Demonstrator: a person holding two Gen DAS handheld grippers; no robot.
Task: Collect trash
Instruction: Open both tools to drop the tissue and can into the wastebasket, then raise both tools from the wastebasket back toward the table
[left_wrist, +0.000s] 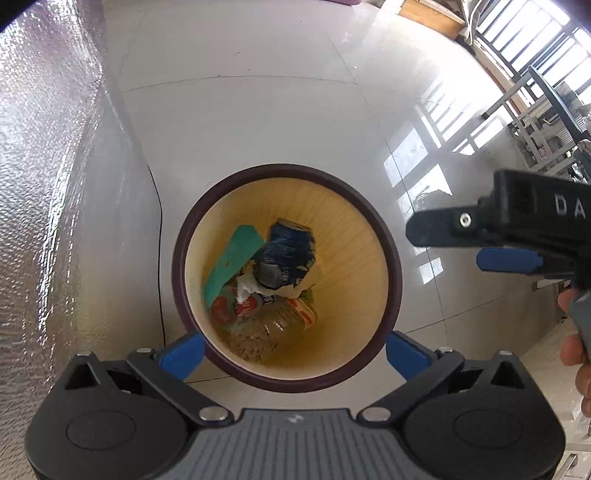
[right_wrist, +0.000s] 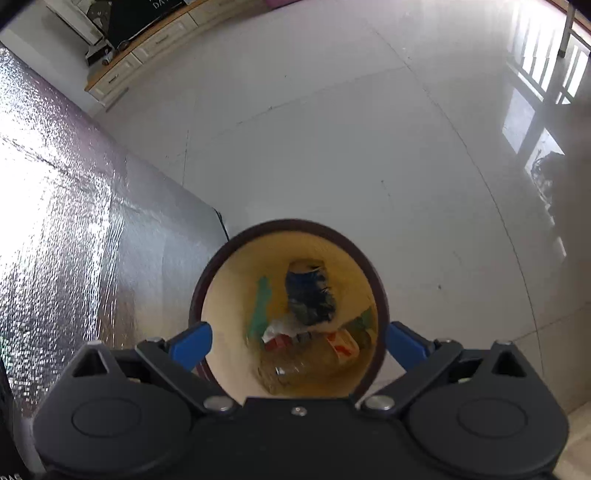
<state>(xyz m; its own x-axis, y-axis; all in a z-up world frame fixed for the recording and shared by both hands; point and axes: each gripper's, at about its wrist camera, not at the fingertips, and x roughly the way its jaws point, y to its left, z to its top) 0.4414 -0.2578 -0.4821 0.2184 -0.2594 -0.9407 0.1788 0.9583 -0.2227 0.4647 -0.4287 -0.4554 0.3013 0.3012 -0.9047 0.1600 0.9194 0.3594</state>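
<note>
Both tongs (left_wrist: 293, 352) (right_wrist: 298, 345) spread, over bin rim (left_wrist: 258, 171) (right_wrist: 295, 222)

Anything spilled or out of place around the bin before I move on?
Nothing stands out. The bin stands upright on the tiled floor, and the crushed blue can, teal card and clear bottle all lie inside. No trash shows on the floor nearby.

floor (left_wrist: 258, 122): glossy grey tiles | foil mat (right_wrist: 55, 192) | window glare
</note>
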